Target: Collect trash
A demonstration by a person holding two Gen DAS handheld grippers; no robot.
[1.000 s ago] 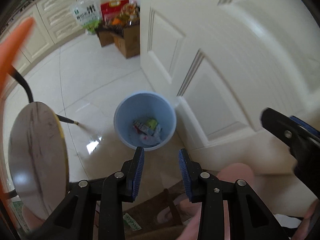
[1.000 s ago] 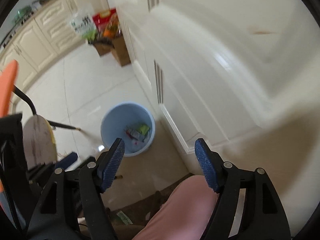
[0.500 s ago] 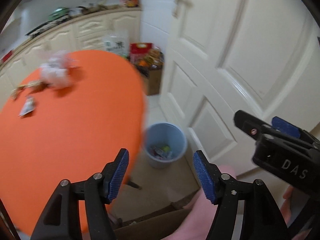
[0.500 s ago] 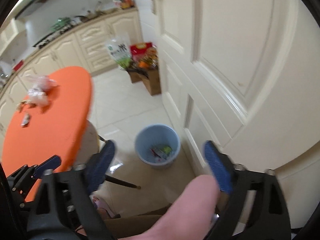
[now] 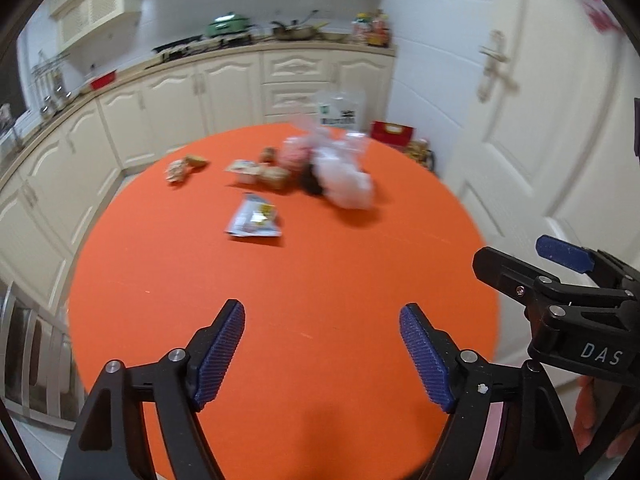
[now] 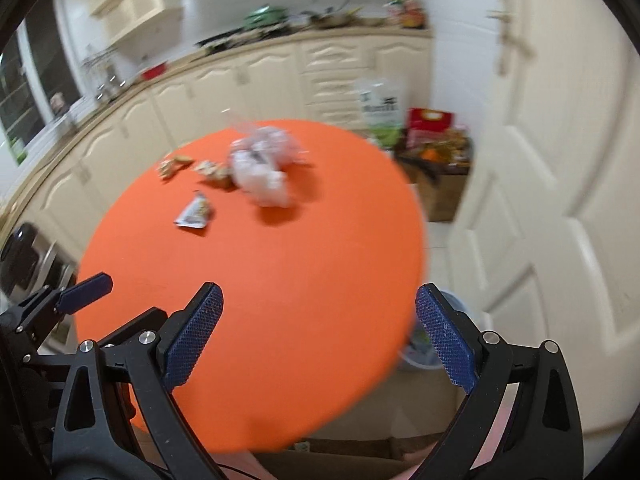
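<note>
Both views have swung up from the blue bin to the round orange table [image 5: 280, 320]. Our left gripper [image 5: 322, 354] and right gripper [image 6: 318, 336] have just been opening; ribbed blue pads spread wide, empty. Far across lie a crinkled foil wrapper [image 5: 254, 222] and a filmy plastic bag [image 5: 344, 176].

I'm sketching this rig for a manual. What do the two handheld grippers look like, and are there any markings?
Both are alike. The left gripper and the right gripper each have two matte black plastic fingers with cut-out frames and silver screws, tipped with ribbed blue pads. In the left wrist view, the right gripper's black body bears white letters "DAS". No cables show clearly.
</note>
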